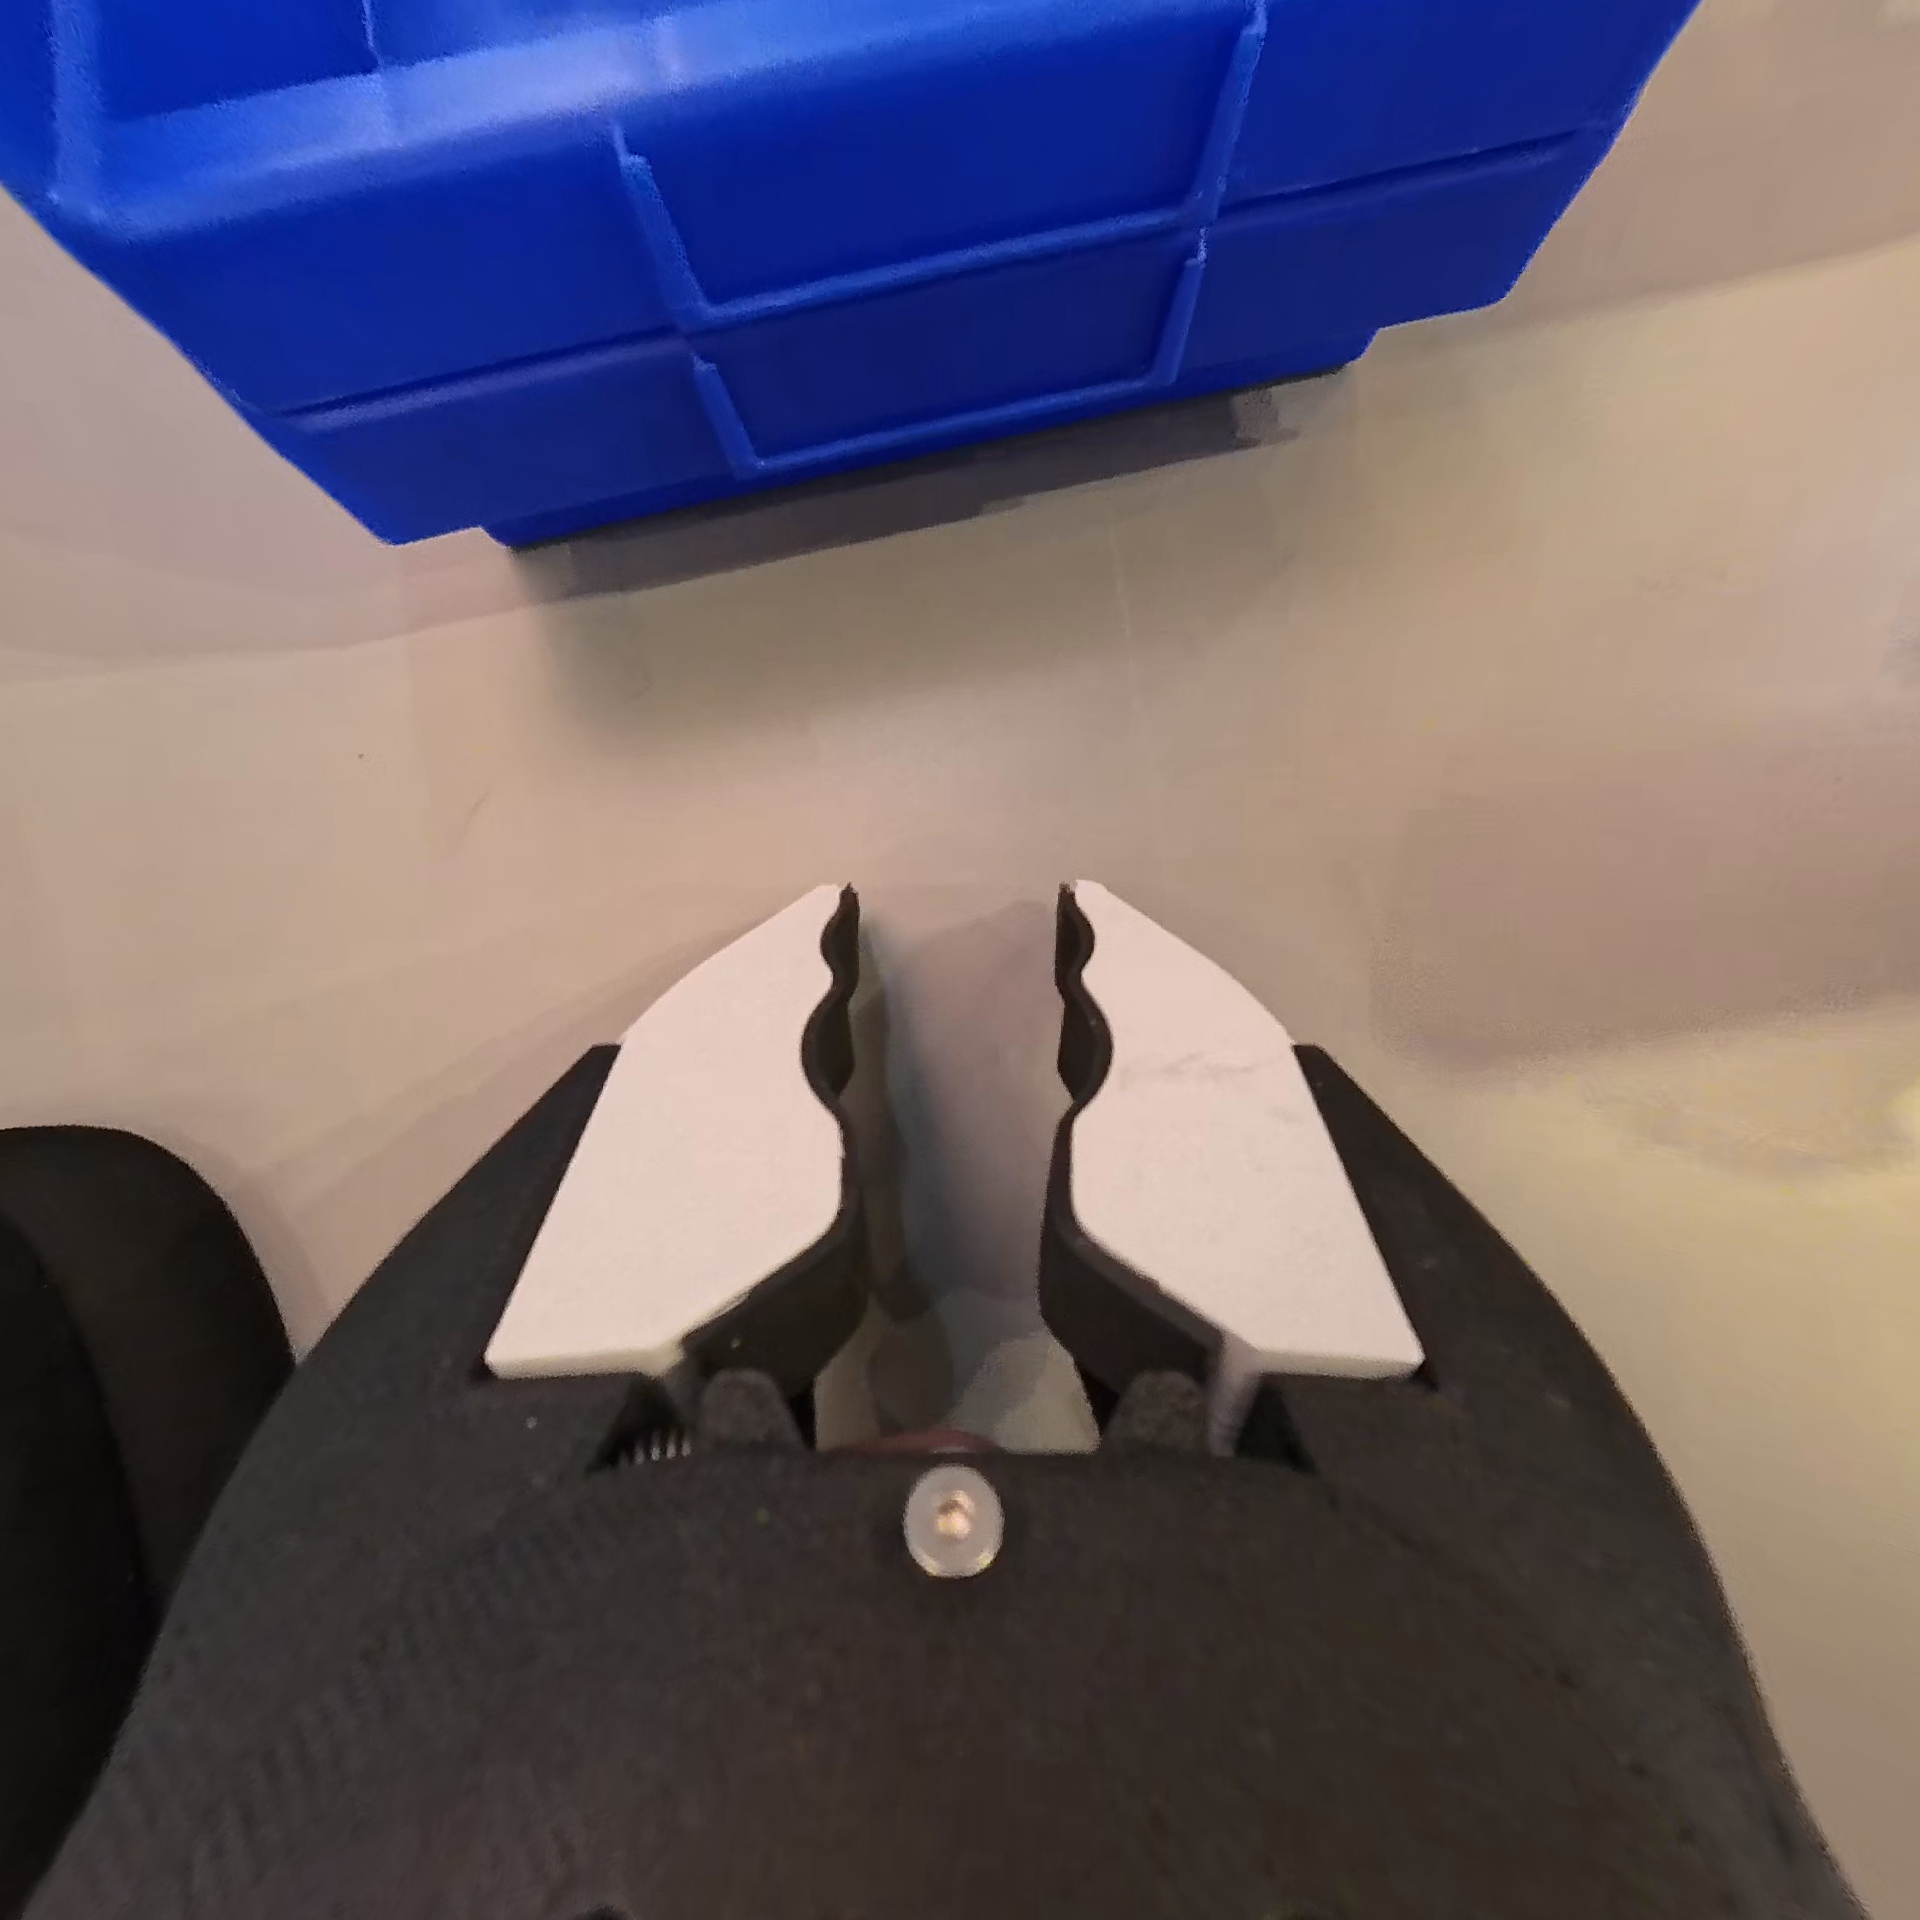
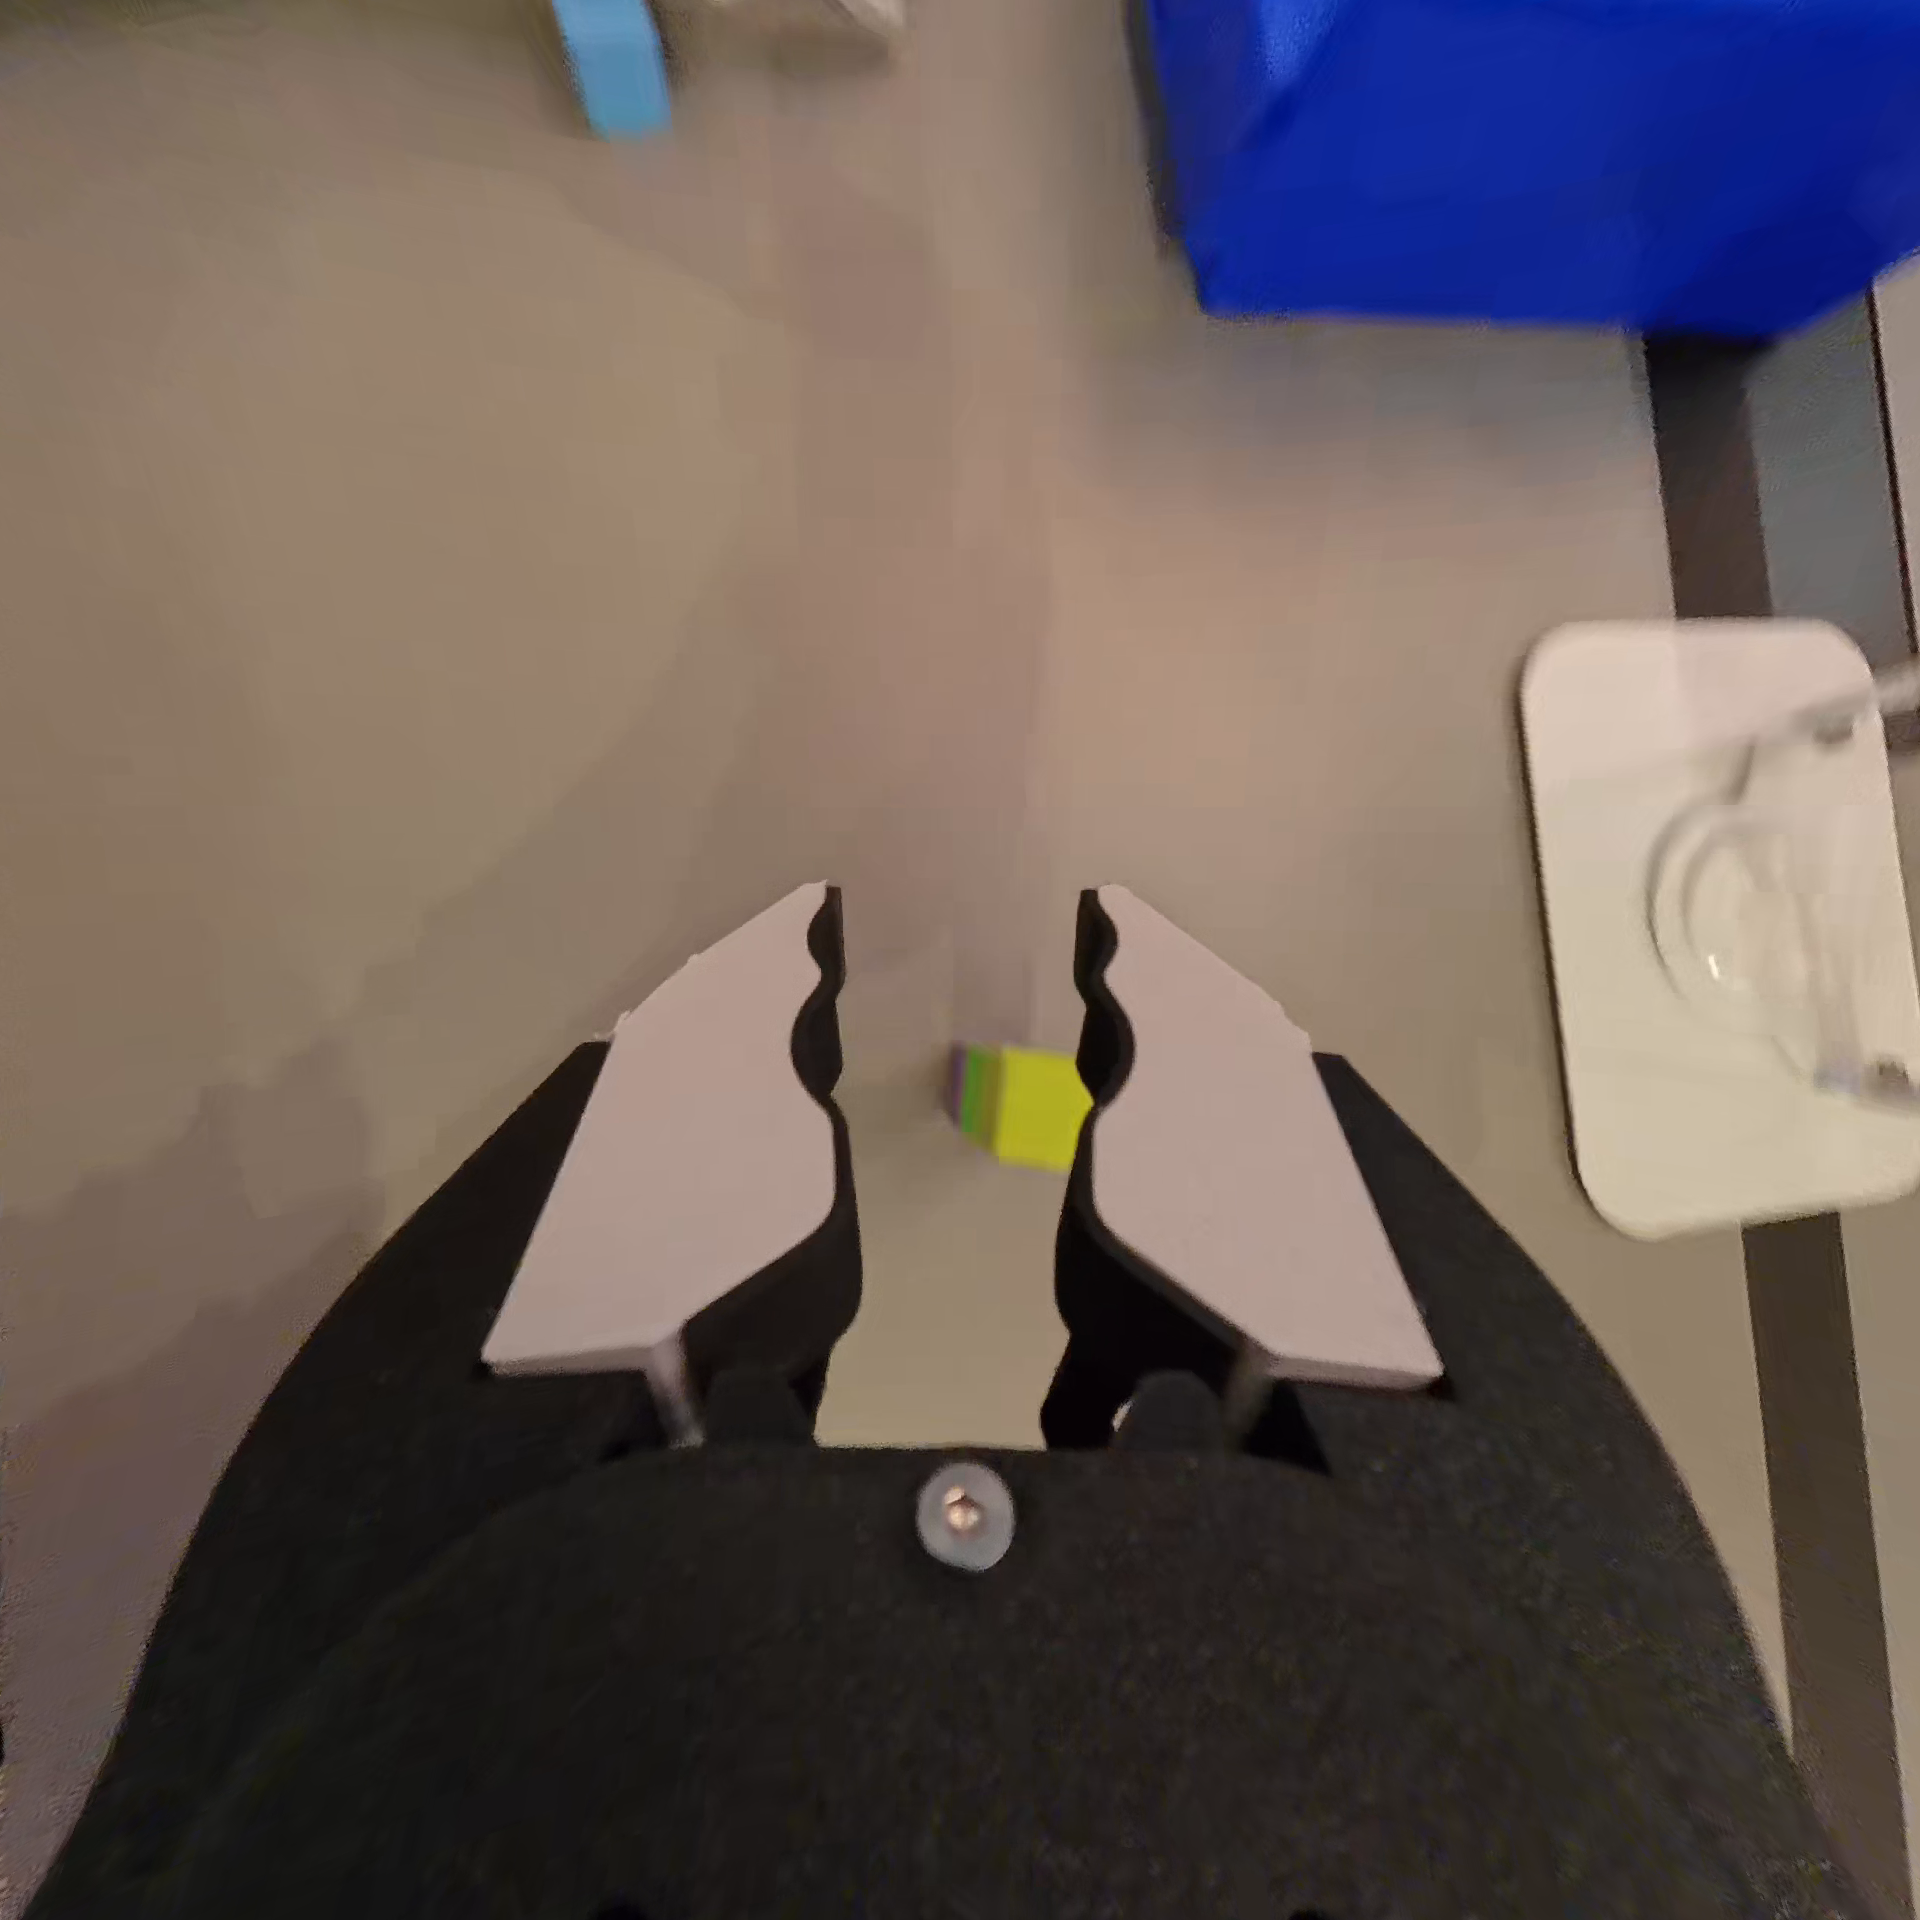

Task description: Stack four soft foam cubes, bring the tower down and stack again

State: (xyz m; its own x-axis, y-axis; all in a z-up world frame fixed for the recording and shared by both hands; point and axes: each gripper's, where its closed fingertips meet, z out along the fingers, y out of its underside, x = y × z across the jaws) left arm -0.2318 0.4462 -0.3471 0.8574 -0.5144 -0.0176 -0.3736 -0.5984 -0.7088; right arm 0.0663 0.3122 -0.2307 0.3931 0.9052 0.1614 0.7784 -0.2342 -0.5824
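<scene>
In the right wrist view I look down on a small tower of foam cubes point(image 2: 1023, 1107) with a yellow top face; green and purple layers show on its left side. It stands on the beige table far below my right gripper point(image 2: 961, 894), and the right finger partly covers it. The right gripper's jaws stand apart and neither pad touches the cubes. My left gripper point(image 1: 956, 894) is open with nothing between its pads; it hovers over bare table in front of a blue bin point(image 1: 831, 260). No cubes show in the left wrist view.
The blue bin also shows at the top right of the right wrist view point(image 2: 1507, 156). A white tray point(image 2: 1621, 1039) holding a clear glass object lies at the right by the table's dark edge point(image 2: 1714, 468). A light blue object point(image 2: 613, 62) sits far off. A black rounded object point(image 1: 104, 1351) is at the left. My hands' fingertips stand some 35 cm from each other.
</scene>
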